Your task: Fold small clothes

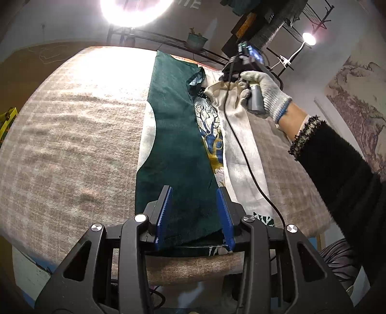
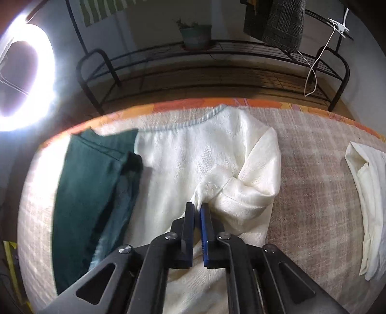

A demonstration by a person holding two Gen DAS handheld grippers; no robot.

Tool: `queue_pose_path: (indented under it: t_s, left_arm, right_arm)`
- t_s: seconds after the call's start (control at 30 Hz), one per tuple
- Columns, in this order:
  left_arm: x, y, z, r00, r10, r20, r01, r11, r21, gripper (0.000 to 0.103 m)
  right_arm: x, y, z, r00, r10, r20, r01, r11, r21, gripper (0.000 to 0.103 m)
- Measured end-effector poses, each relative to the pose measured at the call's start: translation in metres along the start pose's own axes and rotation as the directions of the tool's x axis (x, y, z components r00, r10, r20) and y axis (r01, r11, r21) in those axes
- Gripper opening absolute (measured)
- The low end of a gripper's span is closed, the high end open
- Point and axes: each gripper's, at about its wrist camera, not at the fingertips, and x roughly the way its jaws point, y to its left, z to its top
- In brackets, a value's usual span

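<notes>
In the left wrist view, a small garment (image 1: 176, 135) lies stretched along the middle of a table covered in a pale, fuzzy checked cloth (image 1: 72, 135). Its upper flap is dark green; beneath it shows a printed panel of white, blue and gold branches, and along the right side a shiny cream lining. The left gripper (image 1: 195, 193) hovers low over the near end of the green flap, jaws wide apart with nothing between them. Farther off, a gloved right hand (image 1: 267, 94) holds the right gripper (image 1: 223, 78) at the far cream edge, which is lifted and bunched there; whether the jaws are closed is not clear from here. A black cable (image 1: 243, 149) trails across the cream strip. A ring light (image 1: 135, 9) glares above the far table edge, and a small lamp (image 1: 309, 38) shines at upper right.

In the right wrist view, the garment spreads across the table, cream inner side up with a pale blue neckline at the far edge and the green part folded at the left. The right gripper (image 2: 197, 205) has its jaws narrowed onto a pinch of cream fabric, which rises in a puckered fold. A separate cream cloth (image 2: 369, 200) lies well apart to the right. An orange edge (image 2: 265, 102) borders the far side of the table. Beyond stands a black metal rack (image 2: 217, 50) carrying a potted plant (image 2: 195, 35).
</notes>
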Motion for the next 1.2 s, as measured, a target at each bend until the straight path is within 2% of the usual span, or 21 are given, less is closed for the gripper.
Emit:
queue_pose_path:
  t_s: [0.1,0.2,0.3,0.4,0.47,0.5,0.53,0.57,0.6,0.73,0.9,1.07,1.2]
  left_arm:
    - [-0.002,0.000,0.000,1.000,-0.004,0.009,0.004,1.000,-0.004,0.038]
    - [-0.001,-0.001,0.000,1.000,-0.005,0.005,0.005,1.000,0.004,0.038]
    - [0.001,-0.001,0.000,1.000,-0.006,-0.002,0.006,1.000,0.001,0.038]
    - [0.000,0.000,0.001,1.000,-0.004,0.007,0.004,1.000,-0.007,0.038]
    - [-0.001,0.001,0.003,1.000,0.008,0.015,-0.008,1.000,-0.004,0.038]
    - [-0.001,0.001,0.003,1.000,0.017,0.017,-0.017,1.000,-0.002,0.038]
    - [-0.001,0.002,0.003,1.000,0.023,0.018,-0.023,1.000,-0.002,0.038]
    - [0.000,0.003,0.003,1.000,0.026,0.018,-0.026,1.000,-0.003,0.038]
    - [0.000,0.004,0.003,0.999,0.031,0.020,-0.031,1.000,-0.002,0.038]
    - [-0.005,0.005,0.003,0.997,0.058,0.042,-0.058,0.998,0.012,0.038]
    - [-0.010,0.007,0.002,0.994,0.091,0.064,-0.093,0.995,0.040,0.038]
    - [-0.010,0.015,-0.004,0.992,0.114,0.051,-0.117,0.992,0.046,0.038]
    - [-0.010,0.024,-0.008,0.994,0.109,0.024,-0.110,0.993,0.029,0.038]
  right_arm:
    - [-0.029,0.003,0.002,0.987,0.126,0.099,-0.123,0.992,-0.032,0.001]
    - [-0.046,0.018,0.005,0.964,0.208,0.163,-0.192,0.975,-0.112,0.001]
    - [-0.041,0.037,0.012,0.952,0.264,0.154,-0.240,0.958,-0.159,0.001]
    - [-0.019,0.049,0.016,0.959,0.256,0.117,-0.237,0.959,-0.158,0.003]
    - [-0.001,0.052,0.017,0.952,0.296,0.080,-0.283,0.948,-0.149,0.007]
    - [0.006,0.054,0.013,0.944,0.324,0.055,-0.313,0.938,-0.151,0.010]
    - [0.015,0.059,0.011,0.941,0.337,0.018,-0.330,0.931,-0.156,0.028]
    - [0.017,0.060,0.009,0.942,0.336,0.002,-0.332,0.930,-0.159,0.037]
    - [0.017,0.062,0.007,0.943,0.332,-0.004,-0.329,0.931,-0.160,0.041]
    - [-0.018,0.045,0.002,0.932,0.357,0.067,-0.345,0.928,-0.143,0.041]
    - [-0.088,-0.001,-0.021,0.916,0.372,0.153,-0.357,0.927,-0.114,0.041]
    - [-0.158,-0.060,-0.075,0.912,0.369,0.177,-0.361,0.930,-0.074,0.041]
    - [-0.192,-0.090,-0.134,0.925,0.352,0.144,-0.347,0.936,-0.057,0.041]
